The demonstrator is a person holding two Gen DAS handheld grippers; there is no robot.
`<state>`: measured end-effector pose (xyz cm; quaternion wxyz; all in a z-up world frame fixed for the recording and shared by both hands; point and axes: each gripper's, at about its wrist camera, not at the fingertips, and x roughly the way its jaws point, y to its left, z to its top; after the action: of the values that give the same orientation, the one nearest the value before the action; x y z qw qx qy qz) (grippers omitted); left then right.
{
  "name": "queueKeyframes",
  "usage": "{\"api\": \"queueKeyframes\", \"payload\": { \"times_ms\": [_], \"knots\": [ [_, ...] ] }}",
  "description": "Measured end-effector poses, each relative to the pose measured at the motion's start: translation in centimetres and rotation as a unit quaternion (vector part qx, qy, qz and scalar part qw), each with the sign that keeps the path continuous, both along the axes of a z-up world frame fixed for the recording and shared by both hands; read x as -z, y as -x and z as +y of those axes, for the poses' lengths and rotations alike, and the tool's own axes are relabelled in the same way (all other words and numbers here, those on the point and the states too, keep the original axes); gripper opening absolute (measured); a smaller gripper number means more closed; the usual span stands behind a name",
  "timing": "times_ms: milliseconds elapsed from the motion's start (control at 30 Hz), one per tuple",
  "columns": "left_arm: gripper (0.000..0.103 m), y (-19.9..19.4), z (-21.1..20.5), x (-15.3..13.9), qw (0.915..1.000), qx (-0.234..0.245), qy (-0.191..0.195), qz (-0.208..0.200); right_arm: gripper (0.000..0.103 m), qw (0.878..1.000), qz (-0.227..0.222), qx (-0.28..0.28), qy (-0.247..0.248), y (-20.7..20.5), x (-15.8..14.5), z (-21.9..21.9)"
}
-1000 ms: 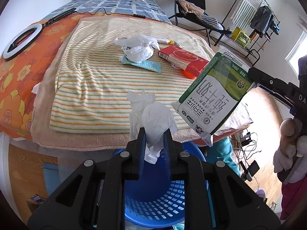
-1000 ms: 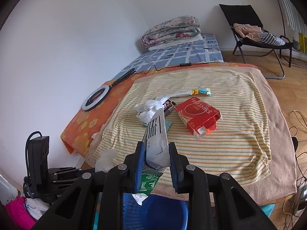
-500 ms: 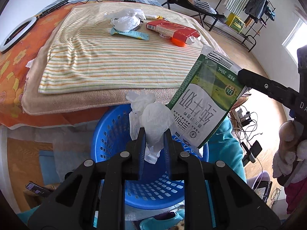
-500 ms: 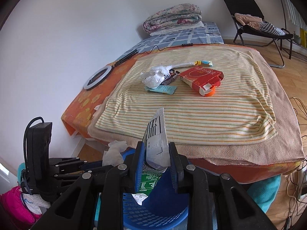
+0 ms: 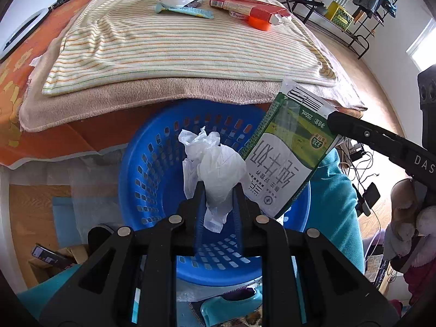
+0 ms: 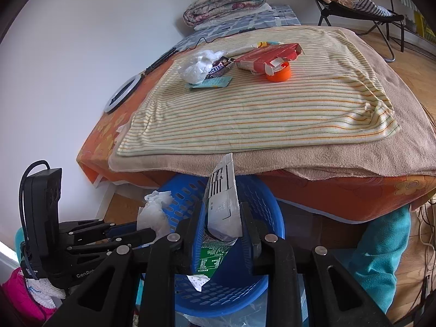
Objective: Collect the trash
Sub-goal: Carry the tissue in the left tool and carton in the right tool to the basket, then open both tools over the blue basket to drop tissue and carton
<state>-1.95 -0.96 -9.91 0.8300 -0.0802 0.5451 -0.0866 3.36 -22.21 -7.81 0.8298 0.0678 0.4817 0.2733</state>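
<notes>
Hovering over the blue basket [image 5: 136,163], jaws clamping crumpled tissue [image 5: 218,169] and milk carton [image 6: 222,212].

"Where was the right gripper [image 6: 220,224] just then?"

"Over the blue basket [image 6: 268,248] at the near edge of the bed [image 6: 340,190], its fingers clamped on a flattened milk carton [image 6: 222,207] that stood on edge between them. To the left, the left gripper [image 6: 152,233] pinched a crumpled white tissue [image 6: 154,214] above the basket's left rim."

"And on the bed?"

"On the striped blanket [image 6: 259,111], far side, lay a white plastic bag [image 6: 197,65], a Snickers wrapper [image 6: 218,66], a teal packet [image 6: 211,83], a red box [image 6: 268,55] and an orange cap [image 6: 279,73] just under the box's open end."
</notes>
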Motion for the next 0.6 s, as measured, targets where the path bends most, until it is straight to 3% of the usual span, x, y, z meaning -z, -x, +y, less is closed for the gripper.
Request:
{"api": "queueKeyframes", "payload": {
  "times_ms": [100,200,333,400,600],
  "knots": [
    [0.017,0.1,-0.1,0.5,1.0,0.0,-0.002,0.006,0.025,1.0,0.007,-0.004,0.006,0.2,0.7,0.2],
    [0.027,0.1,-0.3,0.8,0.9999,0.001,-0.005,0.011,0.027,1.0,0.015,-0.009,0.01,0.5,1.4,0.5],
    [0.029,0.1,-0.5,1.1,0.9998,0.003,-0.011,0.016,0.028,1.0,0.02,-0.01,0.018,0.8,2.1,0.7],
    [0.037,0.1,-0.5,1.2,0.9998,0.002,-0.012,0.018,0.031,0.999,0.025,-0.009,0.02,0.8,2.4,0.6],
    [0.045,0.2,-0.5,1.1,0.9997,0.0,-0.017,0.015,0.06,0.999,0.006,-0.008,0.048,1.3,2.2,0.8]
  ]
}}
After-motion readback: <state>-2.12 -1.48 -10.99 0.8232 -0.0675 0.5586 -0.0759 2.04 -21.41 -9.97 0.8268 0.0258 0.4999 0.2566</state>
